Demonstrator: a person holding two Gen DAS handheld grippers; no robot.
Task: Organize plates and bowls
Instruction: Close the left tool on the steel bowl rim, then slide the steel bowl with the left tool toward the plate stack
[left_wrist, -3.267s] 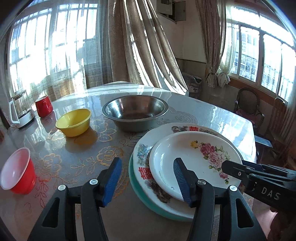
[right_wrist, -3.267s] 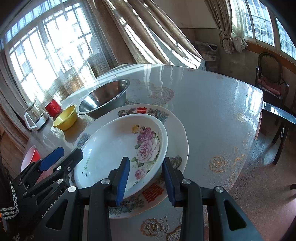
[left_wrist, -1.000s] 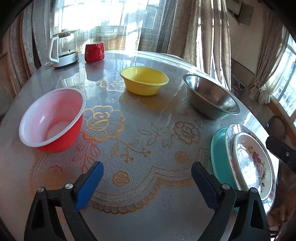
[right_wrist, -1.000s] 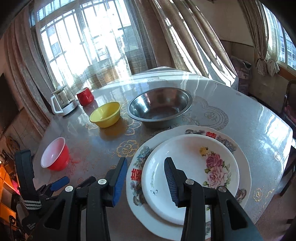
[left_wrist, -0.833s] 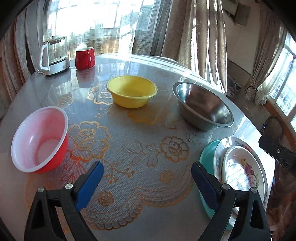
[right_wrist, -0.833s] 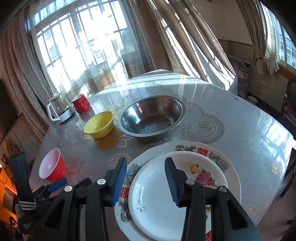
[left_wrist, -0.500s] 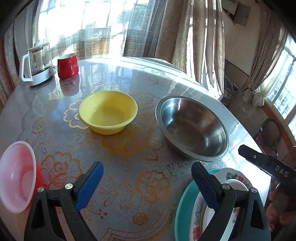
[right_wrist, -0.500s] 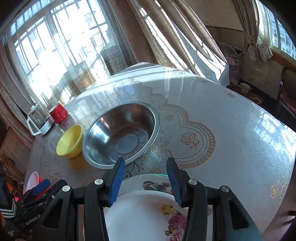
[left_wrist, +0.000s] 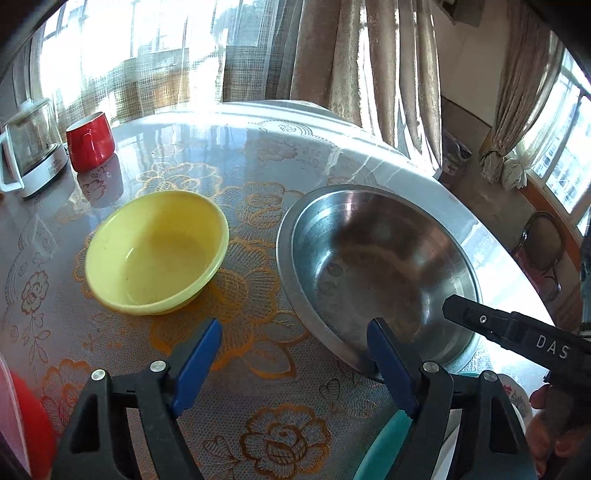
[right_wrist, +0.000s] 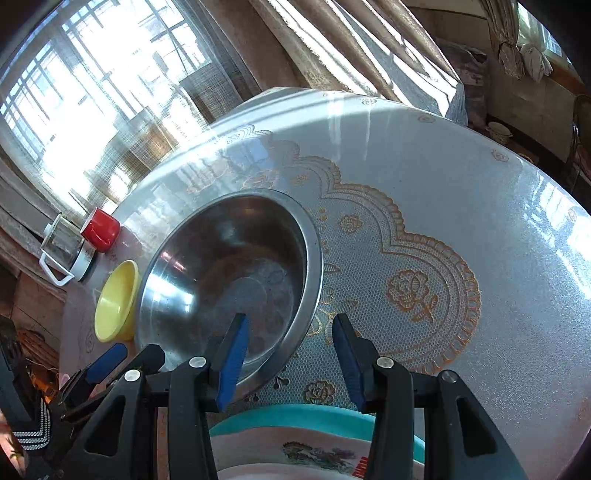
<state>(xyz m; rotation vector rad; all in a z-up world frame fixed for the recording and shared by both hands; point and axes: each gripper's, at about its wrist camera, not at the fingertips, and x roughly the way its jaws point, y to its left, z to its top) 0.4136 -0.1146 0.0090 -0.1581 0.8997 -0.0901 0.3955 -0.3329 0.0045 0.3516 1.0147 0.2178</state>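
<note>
From the left wrist, the left gripper (left_wrist: 291, 354) hangs with jaws spread, empty, between the yellow bowl (left_wrist: 157, 251) and the steel bowl (left_wrist: 376, 273) on the worktop (left_wrist: 258, 158). From the right wrist, the right gripper (right_wrist: 290, 356) straddles the steel bowl's near rim, jaws spread; it should probably settle lower before pinching, clear of the plates (right_wrist: 317, 446).

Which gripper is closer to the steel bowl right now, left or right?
Right. The right gripper is open with its fingers straddling the steel bowl at its near rim. The left gripper, also open, sits beside that rim, aimed between it and the yellow bowl.
</note>
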